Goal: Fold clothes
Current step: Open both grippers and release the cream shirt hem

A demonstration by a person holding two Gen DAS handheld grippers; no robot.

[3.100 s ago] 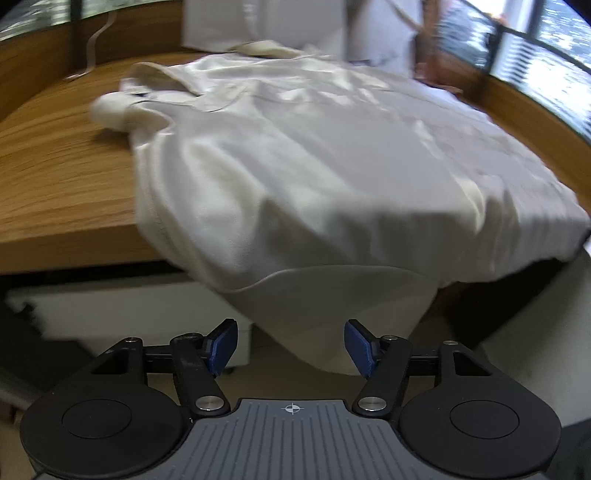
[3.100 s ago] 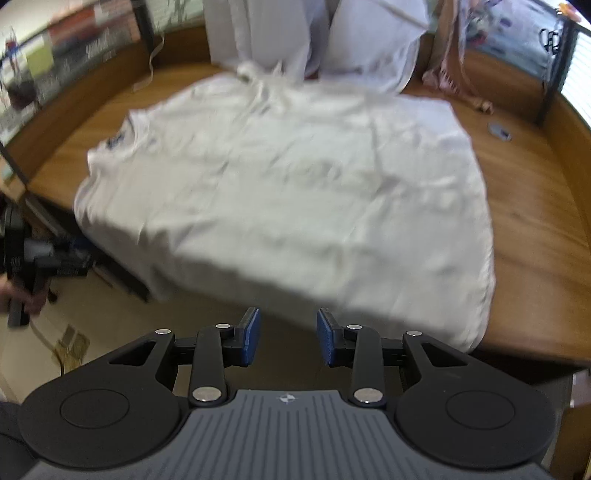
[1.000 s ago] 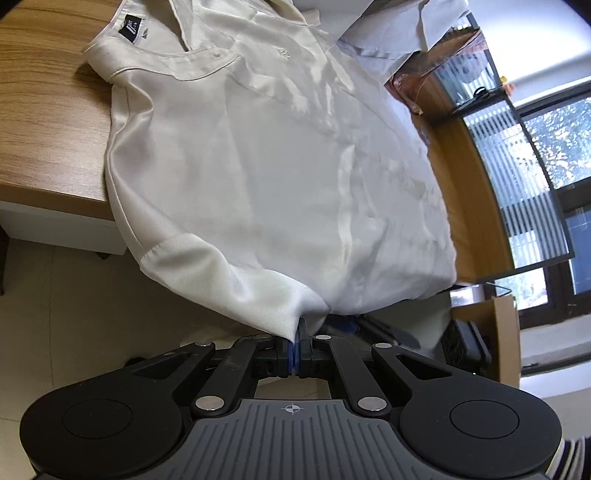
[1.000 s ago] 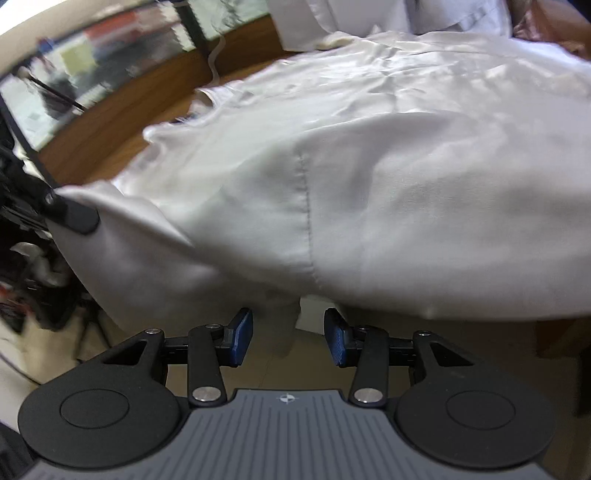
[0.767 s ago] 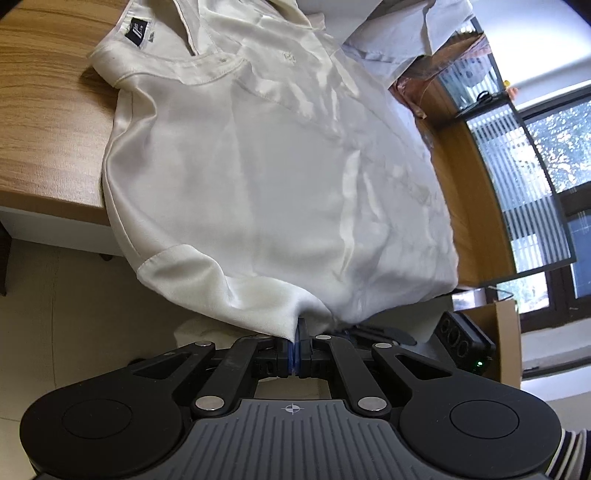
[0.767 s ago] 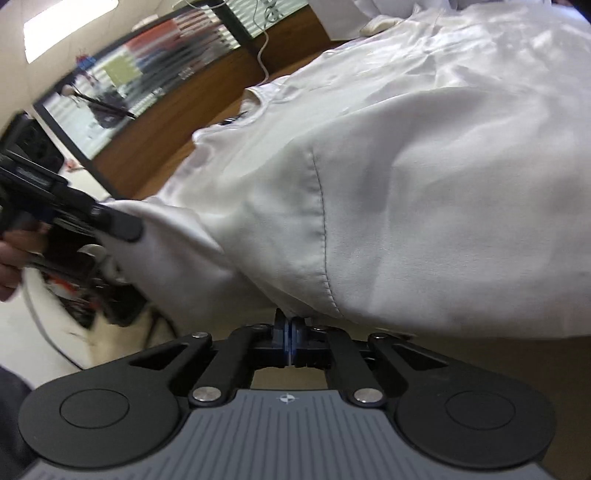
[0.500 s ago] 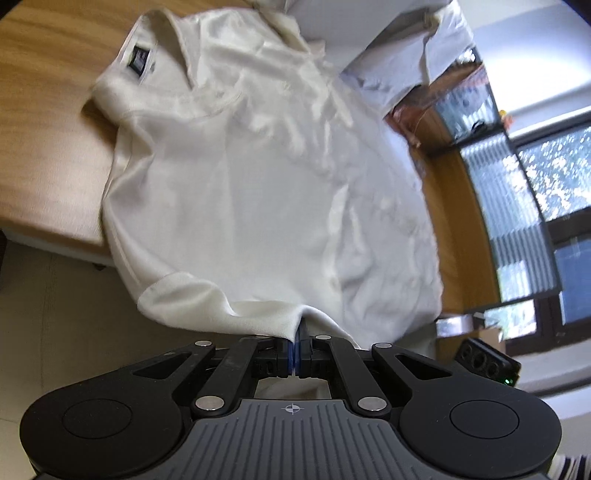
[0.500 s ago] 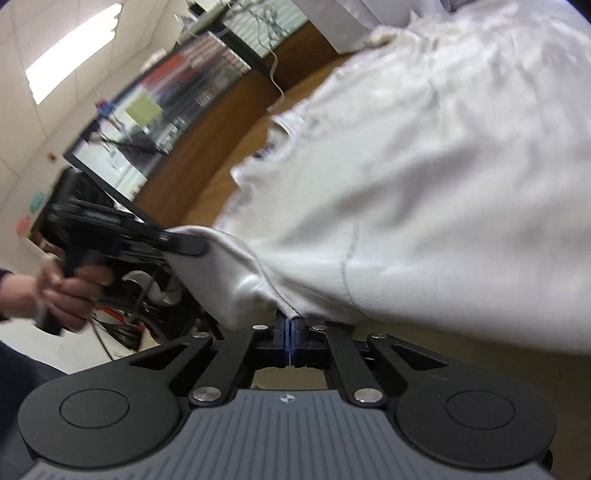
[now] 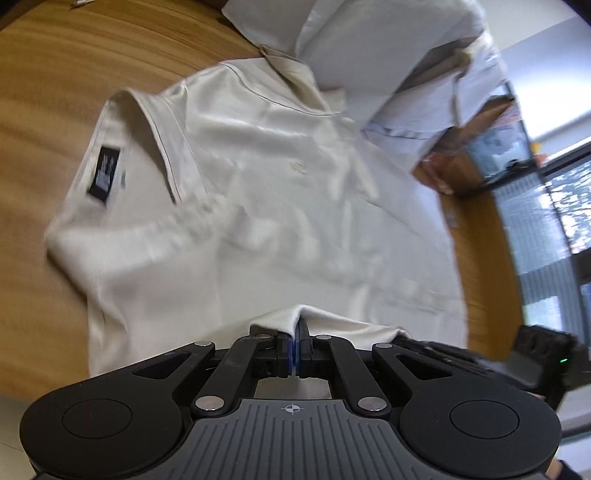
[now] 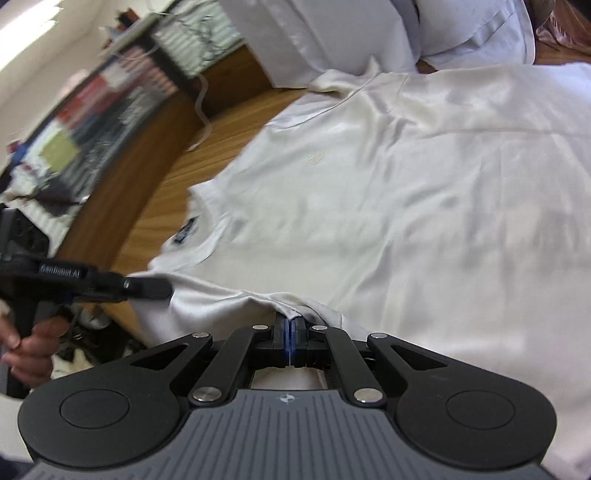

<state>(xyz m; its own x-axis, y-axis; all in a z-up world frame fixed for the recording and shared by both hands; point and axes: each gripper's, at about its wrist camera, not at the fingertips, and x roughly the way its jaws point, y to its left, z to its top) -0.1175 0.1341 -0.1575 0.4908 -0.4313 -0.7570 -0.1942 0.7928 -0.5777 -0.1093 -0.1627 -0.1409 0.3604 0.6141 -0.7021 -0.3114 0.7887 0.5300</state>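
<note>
A cream-white collared shirt point(image 9: 280, 221) lies spread on the wooden table point(image 9: 44, 118), with a dark label point(image 9: 104, 173) inside its collar. My left gripper point(image 9: 295, 350) is shut on the shirt's near edge, lifted over the body of the shirt. My right gripper point(image 10: 290, 341) is shut on the same edge of the shirt point(image 10: 406, 221) further along. In the right wrist view the left gripper point(image 10: 147, 288) shows at the left, held by a hand point(image 10: 33, 343). In the left wrist view the right gripper's body point(image 9: 517, 365) shows at the right.
Pale folded garments point(image 9: 369, 48) are piled at the back of the table, also visible as garments point(image 10: 369, 33) in the right wrist view. A white cord point(image 10: 201, 110) lies on the table's far side. Windows with blinds point(image 9: 546, 221) stand to the right.
Both grippers closed on the shirt's hanging edge and have carried it up and forward over the shirt on the table.
</note>
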